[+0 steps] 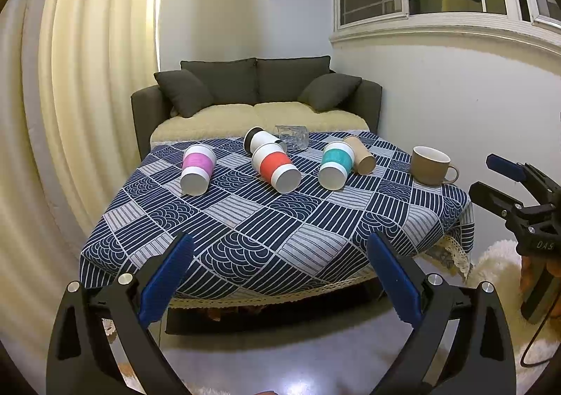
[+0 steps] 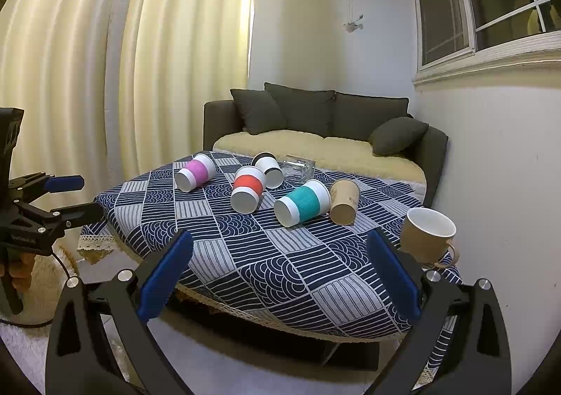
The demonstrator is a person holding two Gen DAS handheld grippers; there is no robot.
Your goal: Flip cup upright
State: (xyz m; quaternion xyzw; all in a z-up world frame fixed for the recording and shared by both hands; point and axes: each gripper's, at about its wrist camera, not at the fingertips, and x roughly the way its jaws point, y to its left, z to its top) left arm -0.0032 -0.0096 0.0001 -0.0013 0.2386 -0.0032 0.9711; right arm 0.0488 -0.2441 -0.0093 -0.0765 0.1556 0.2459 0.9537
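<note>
Six cups lie tipped over; the tan mug stands upright.

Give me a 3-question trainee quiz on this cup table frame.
1. True or false: the tan mug stands upright.
2. Which lies between the pink-sleeved cup and the teal-sleeved cup? A) red-sleeved cup B) glass tumbler C) brown paper cup
3. Fill in: the left gripper and right gripper are both ____.

Key: 1 true; 2 A; 3 open.
</note>
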